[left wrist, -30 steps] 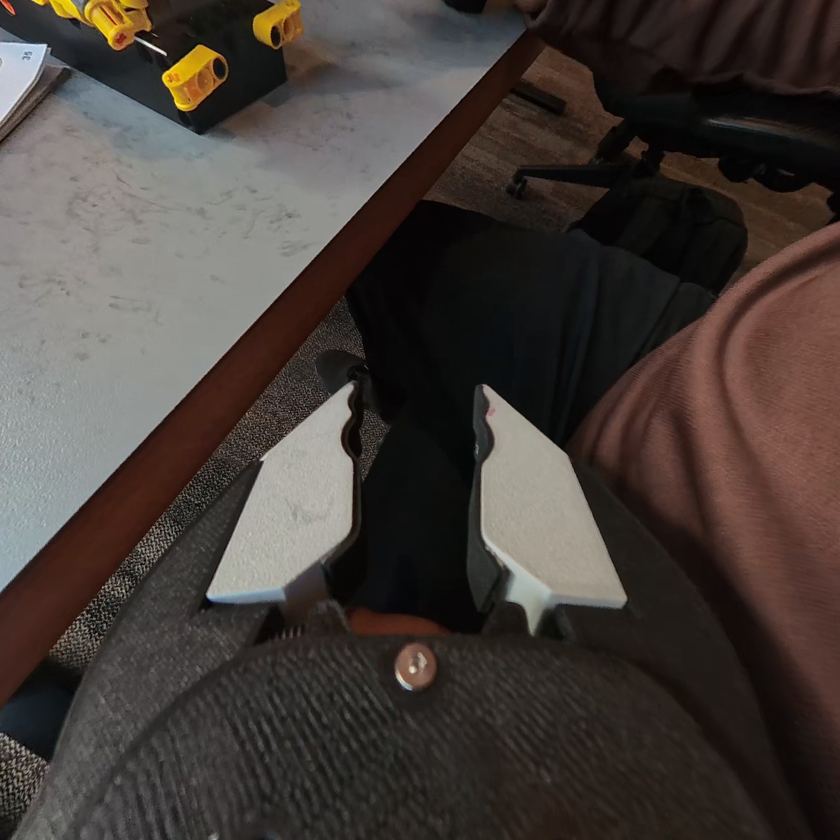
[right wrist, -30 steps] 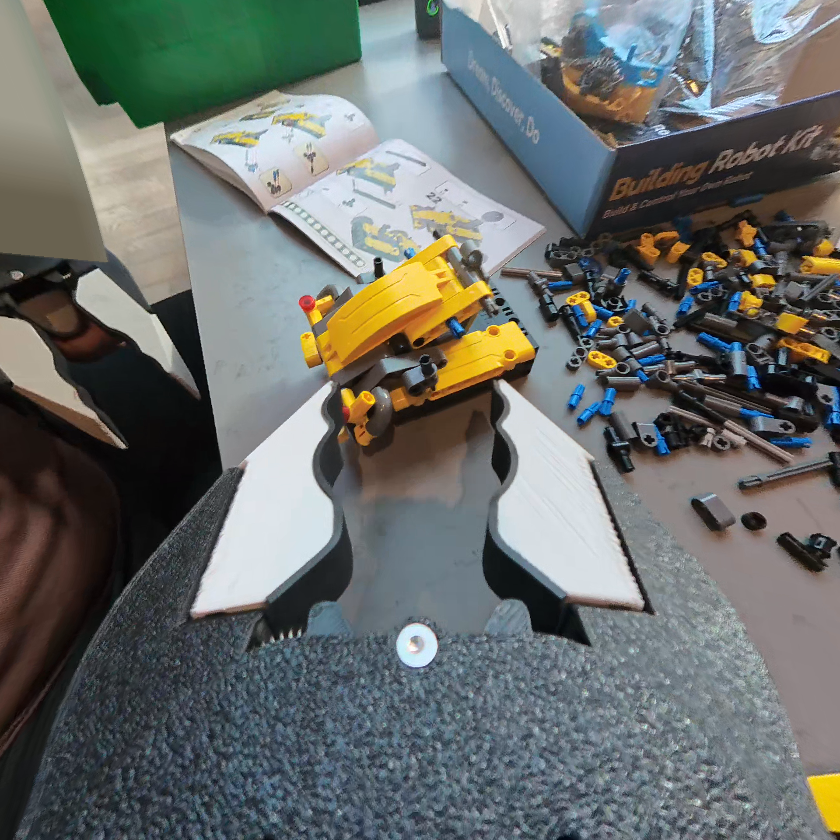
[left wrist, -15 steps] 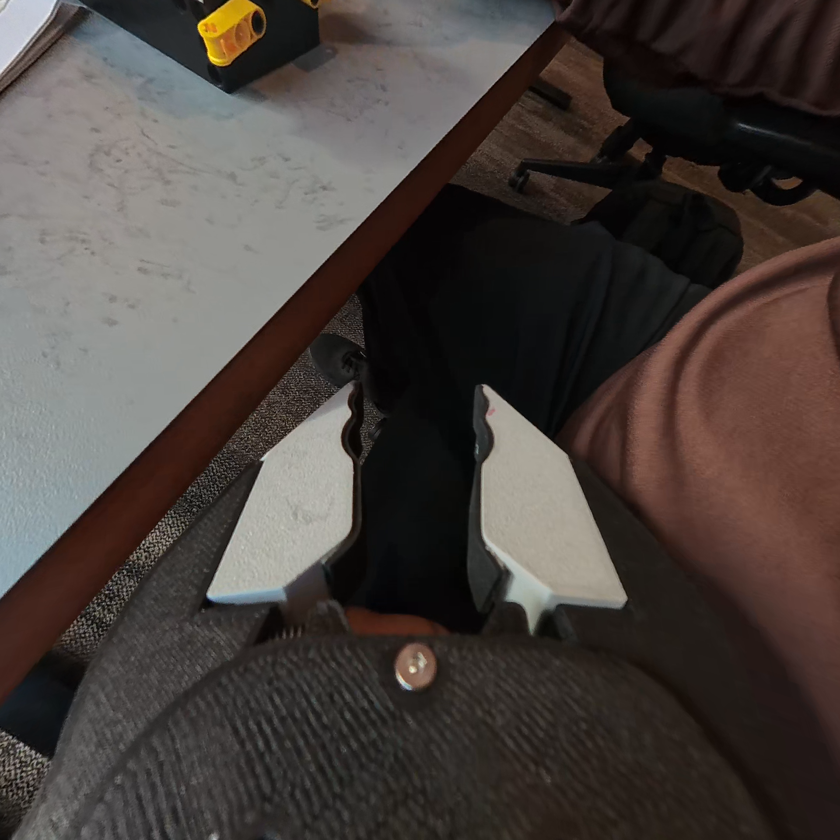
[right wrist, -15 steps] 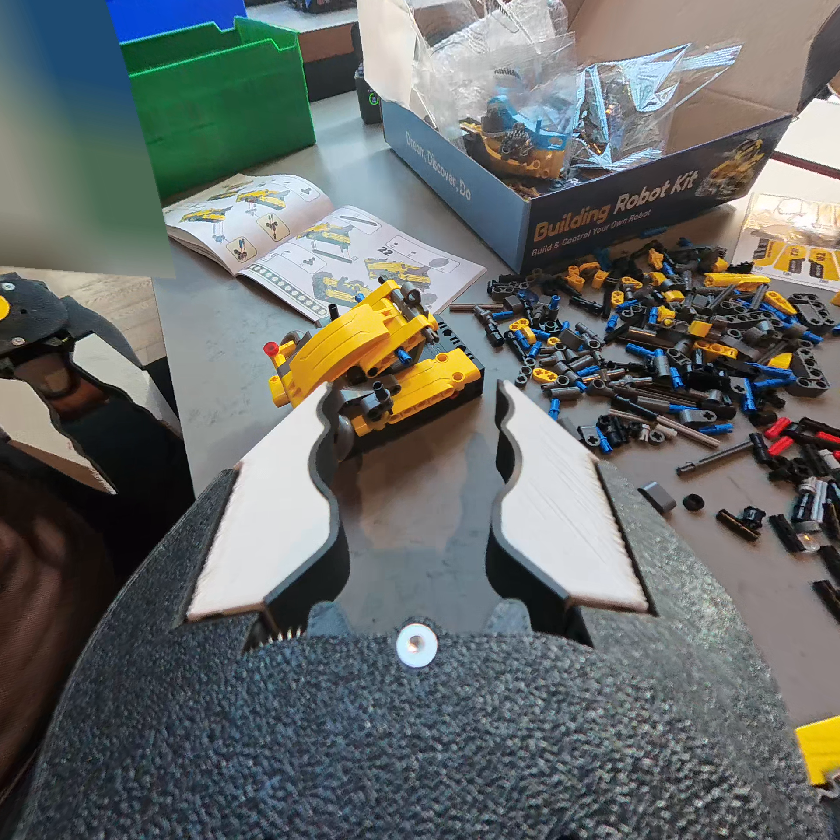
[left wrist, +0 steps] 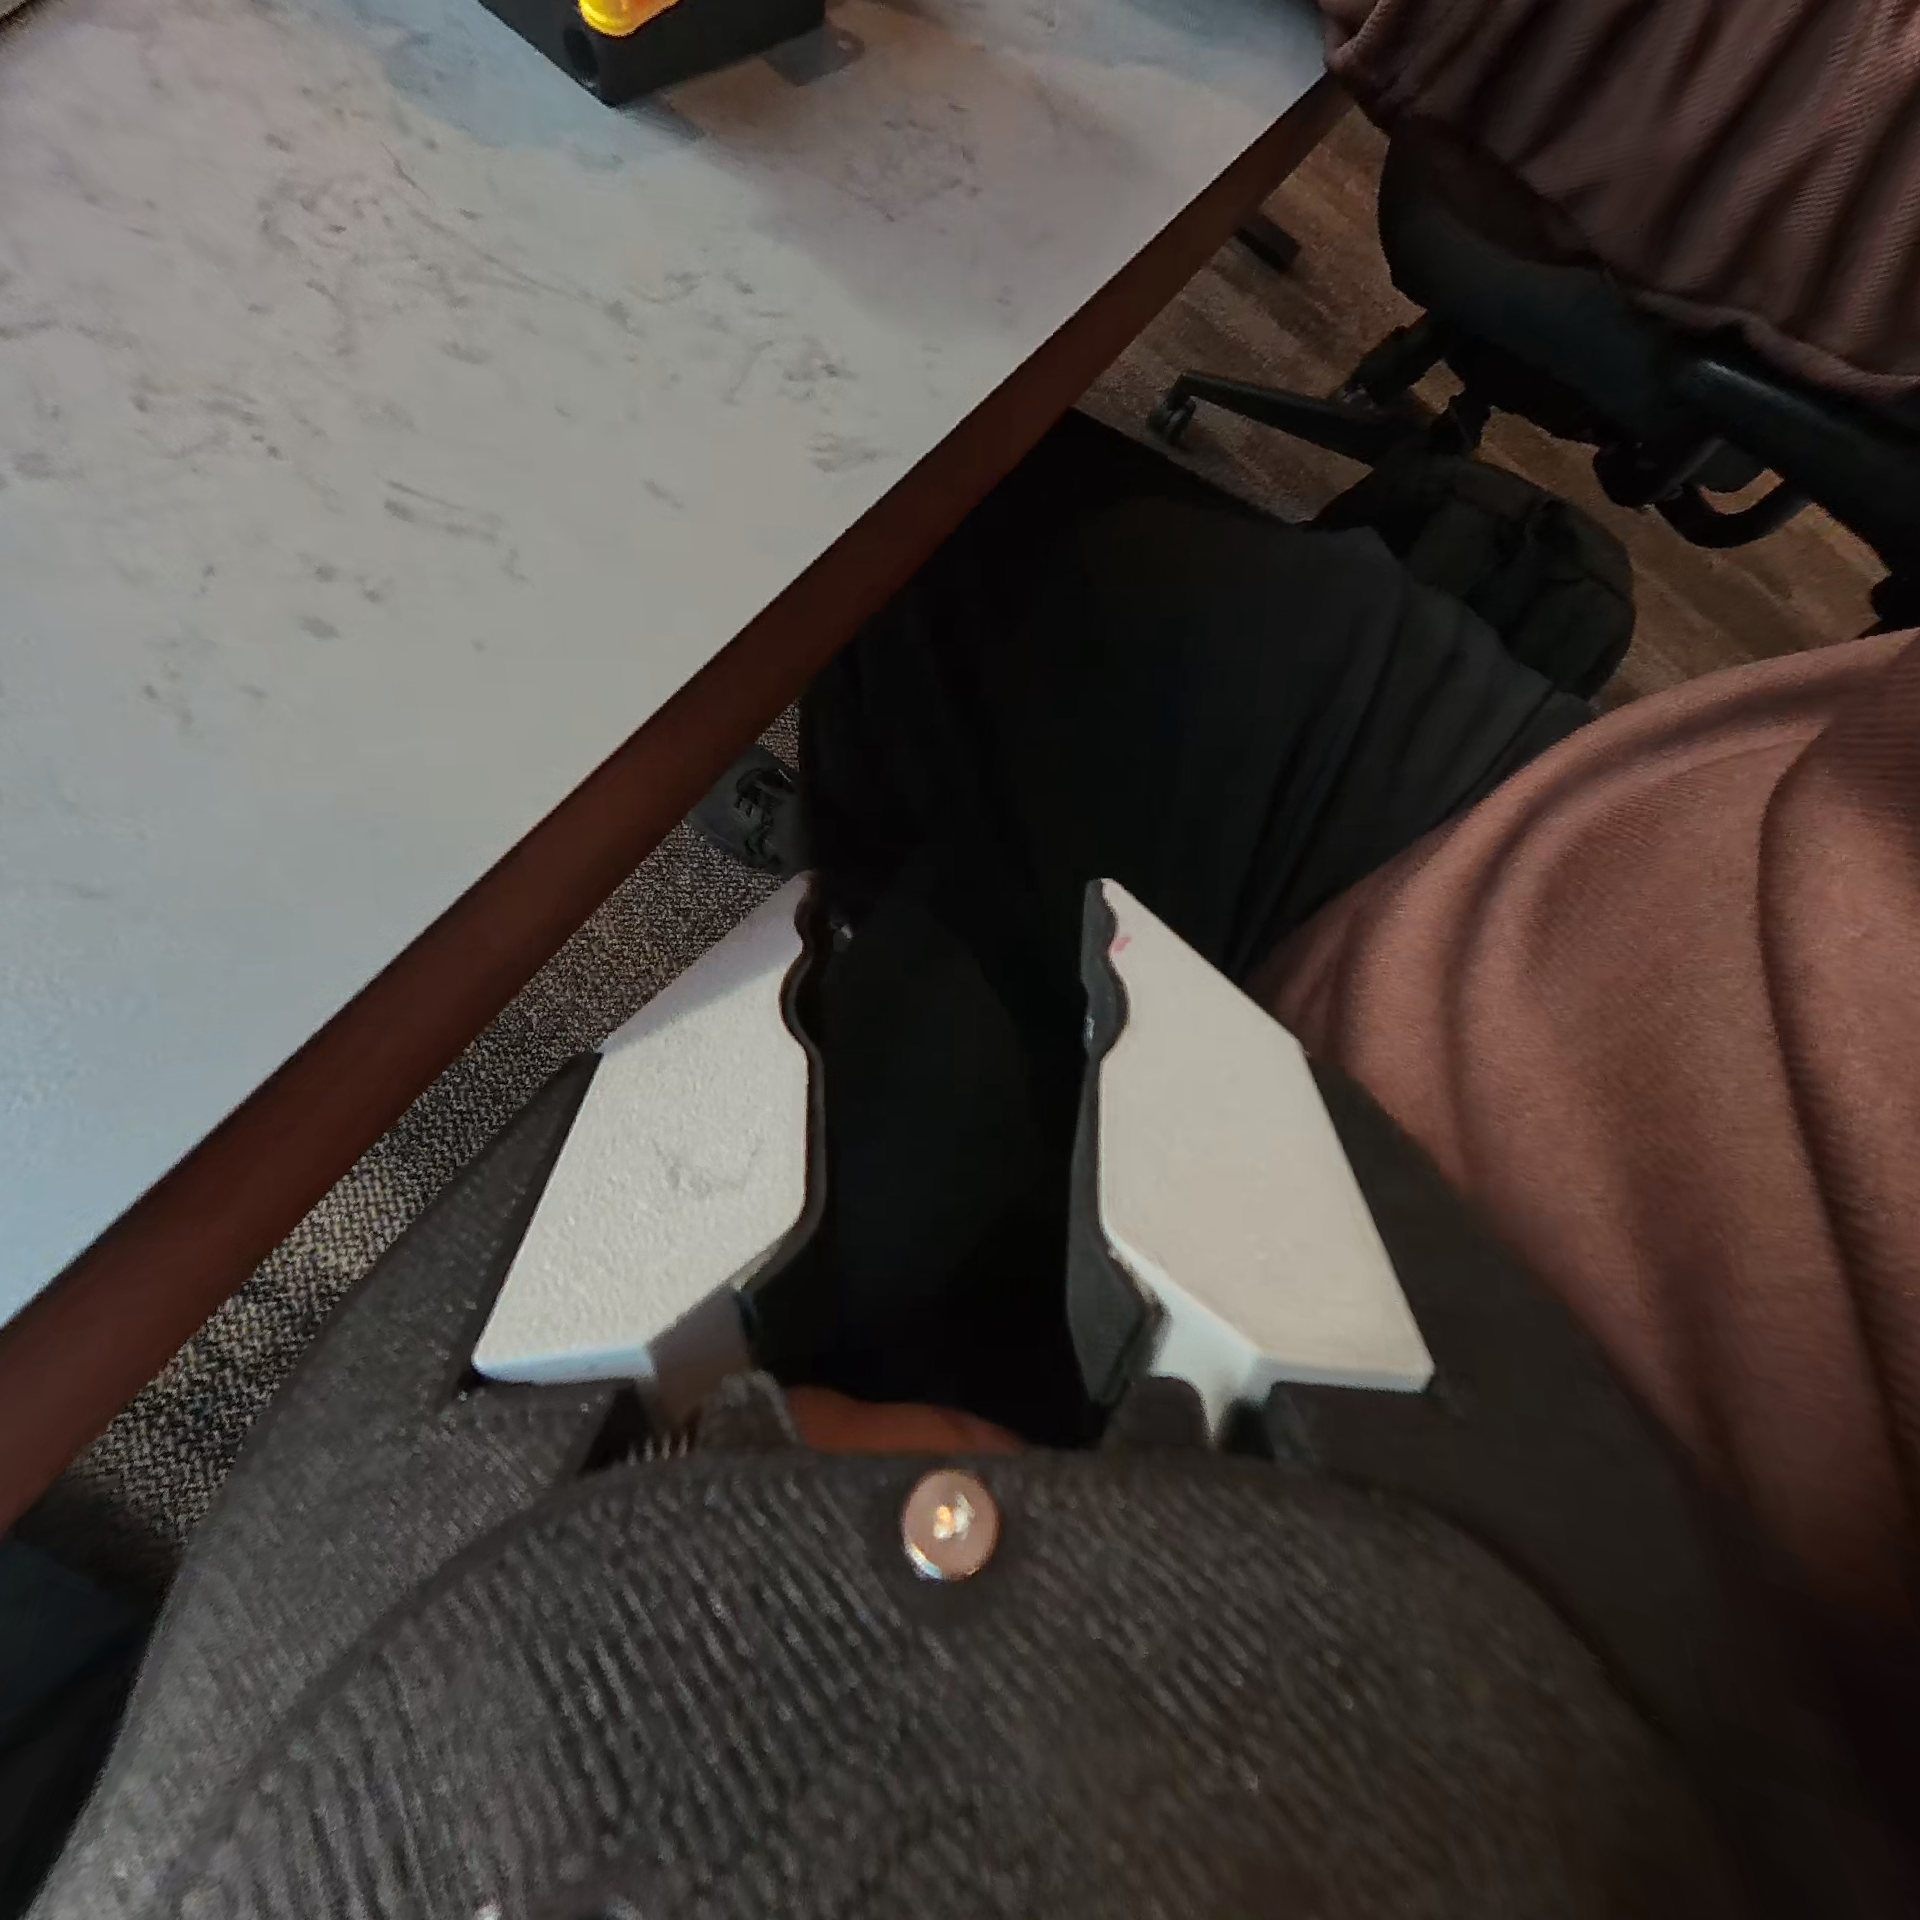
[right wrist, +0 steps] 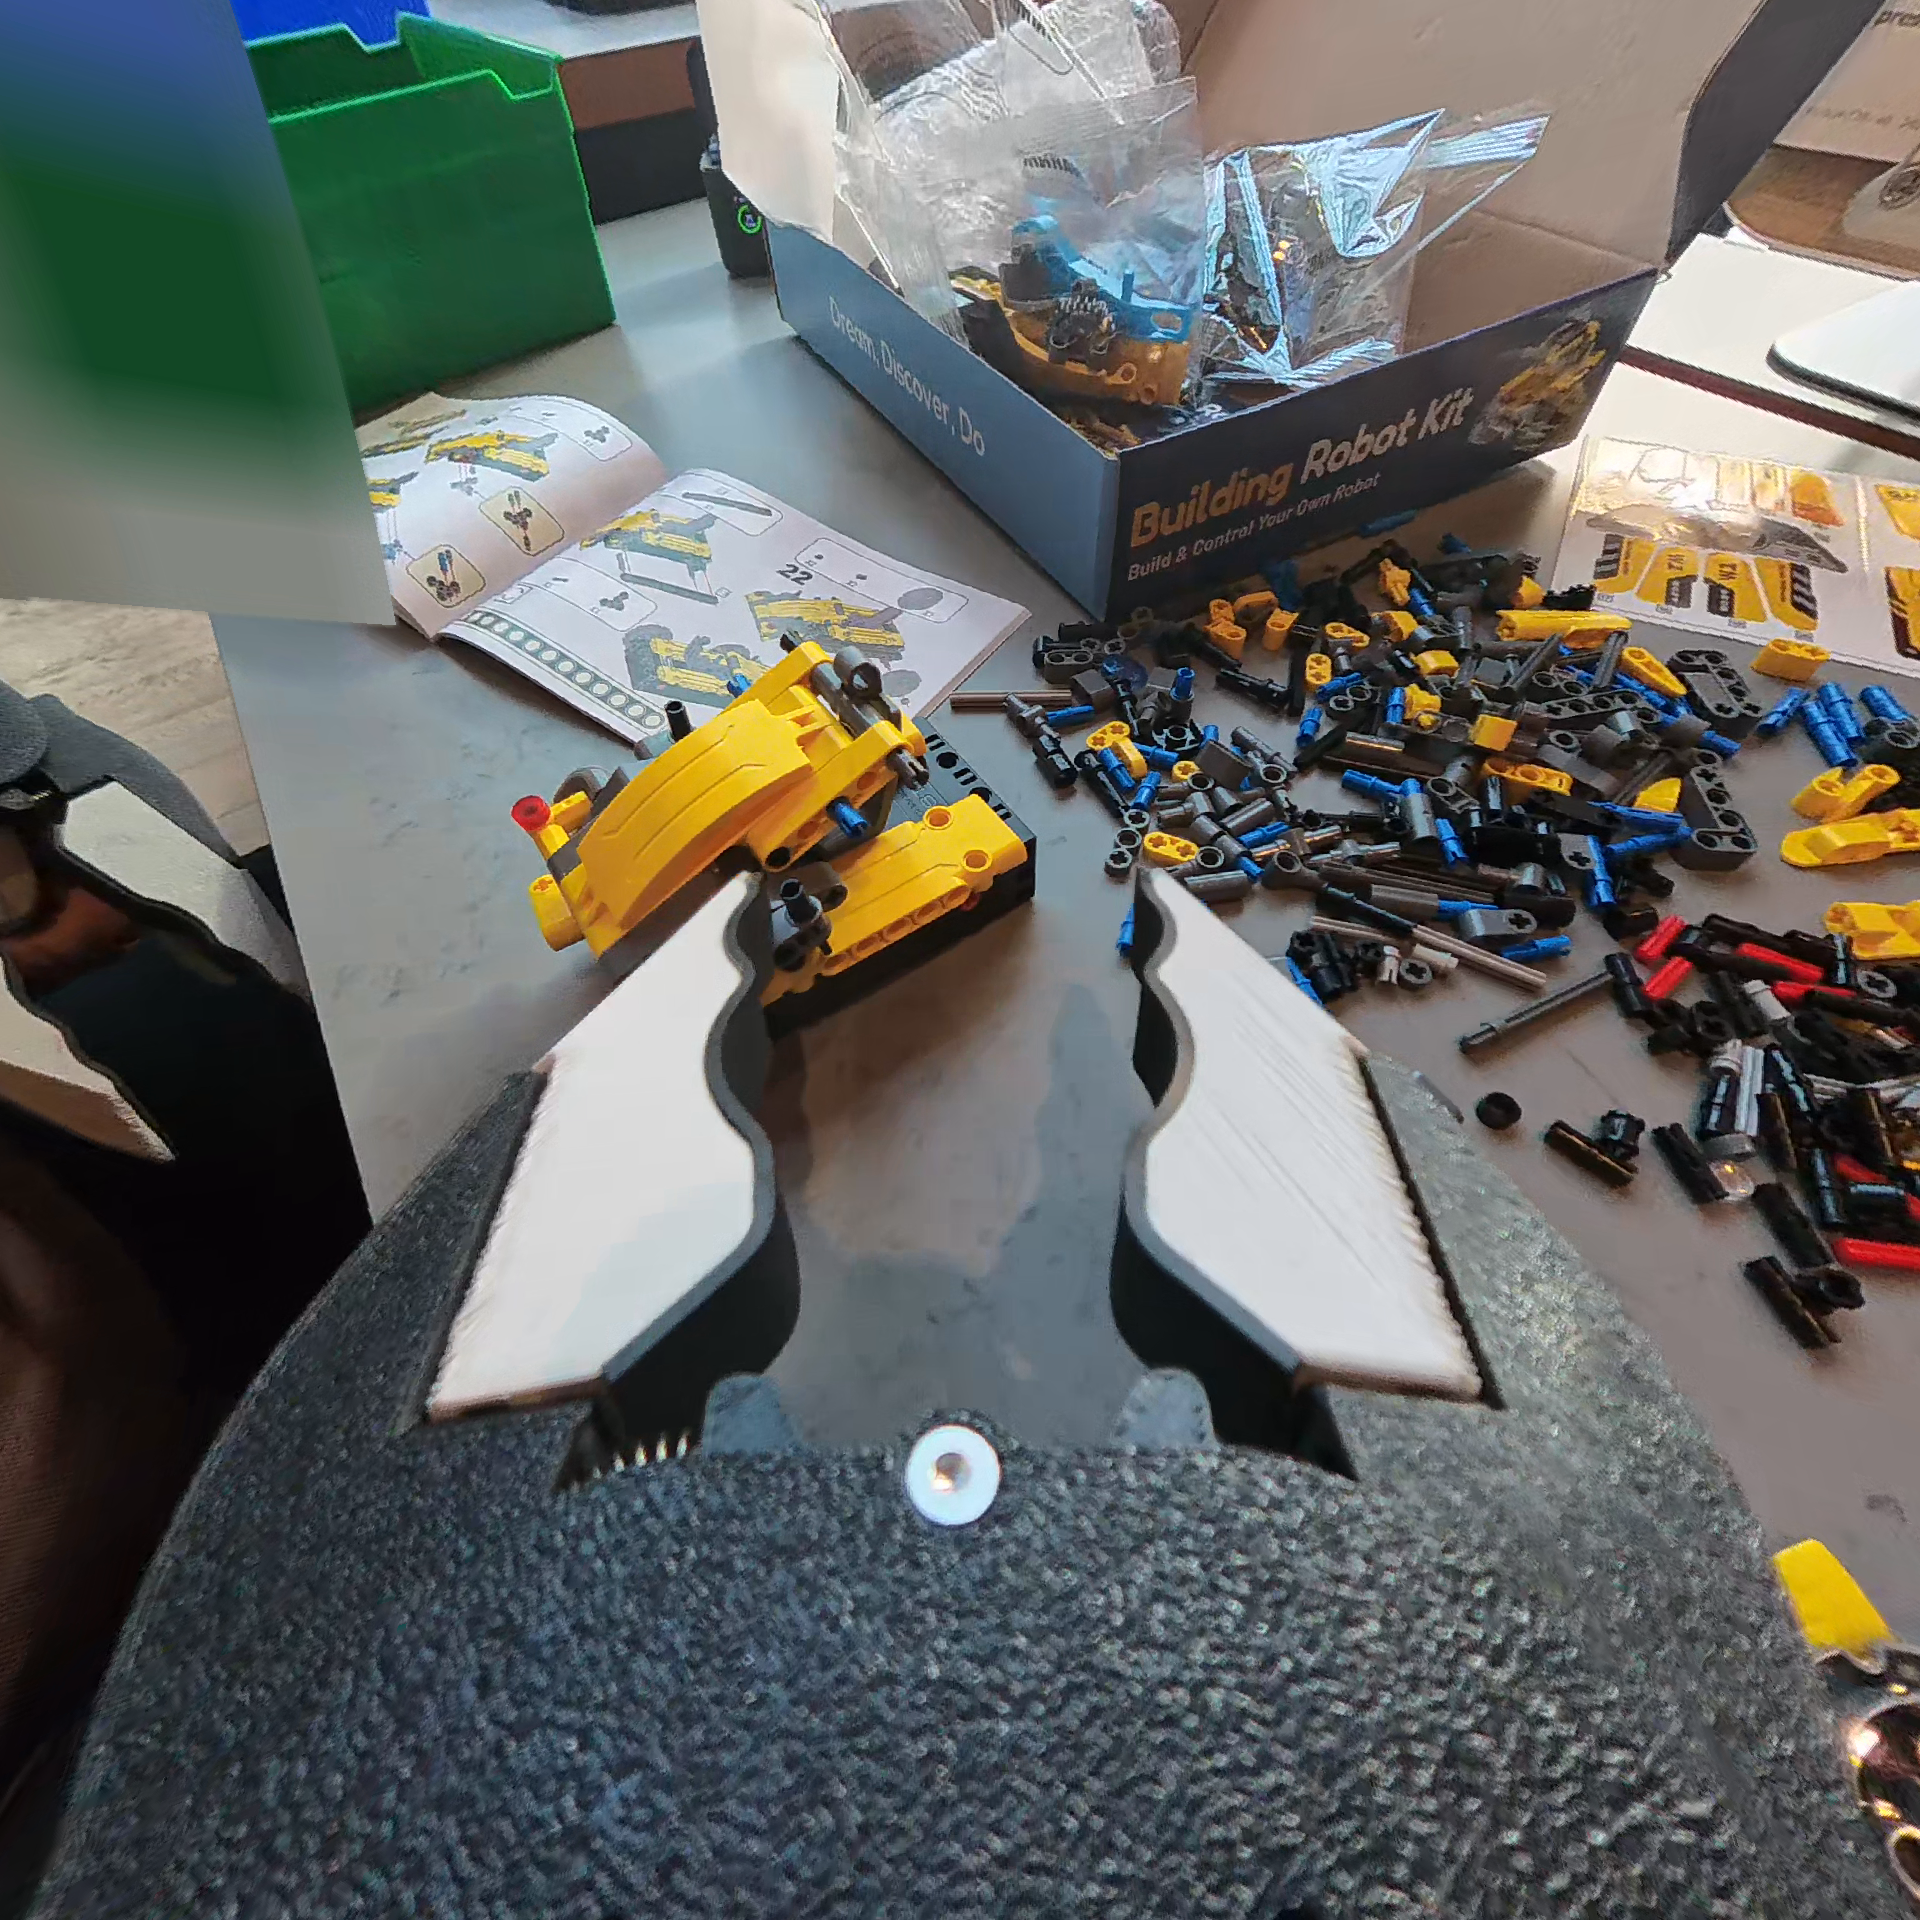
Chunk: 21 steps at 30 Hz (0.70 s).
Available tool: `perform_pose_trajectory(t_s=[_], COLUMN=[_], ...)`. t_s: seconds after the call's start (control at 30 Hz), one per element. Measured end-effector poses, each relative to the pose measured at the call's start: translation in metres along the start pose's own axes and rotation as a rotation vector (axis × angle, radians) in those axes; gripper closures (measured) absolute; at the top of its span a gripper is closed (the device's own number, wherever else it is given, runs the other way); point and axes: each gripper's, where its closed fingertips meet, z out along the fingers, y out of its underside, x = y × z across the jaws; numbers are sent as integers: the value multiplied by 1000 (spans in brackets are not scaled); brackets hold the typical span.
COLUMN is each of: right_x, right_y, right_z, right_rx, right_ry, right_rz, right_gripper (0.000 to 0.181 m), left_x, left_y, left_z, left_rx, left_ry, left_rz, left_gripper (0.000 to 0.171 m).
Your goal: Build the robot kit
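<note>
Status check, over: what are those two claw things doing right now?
Left gripper open, empty, off the table edge over a dark lap. Right gripper open, empty, just short of the yellow model. Loose parts pile to its right, apart.

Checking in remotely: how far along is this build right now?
Built: a yellow model on its black base sits on the table. In hand: nothing; right gripper is open above the table near the model, left gripper open off the table edge. Left: loose parts pile, bagged parts in the box, open instruction booklet.
</note>
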Motion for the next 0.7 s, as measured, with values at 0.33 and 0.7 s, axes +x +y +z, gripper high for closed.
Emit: perform_pose_trajectory(t_s=[0.33,0.7], right_x=[-13,-26], right_y=[-5,-14], right_z=[3,-3], right_rx=[26,96], right_ry=[62,-4], right_rz=[-106,-85], right_gripper=[115,115], left_x=[-6,11], left_y=[1,-71], left_z=[-2,-40], left_rx=[-4,348], left_ry=[-2,101], left_rz=[-24,-19], left_gripper=[125,131])
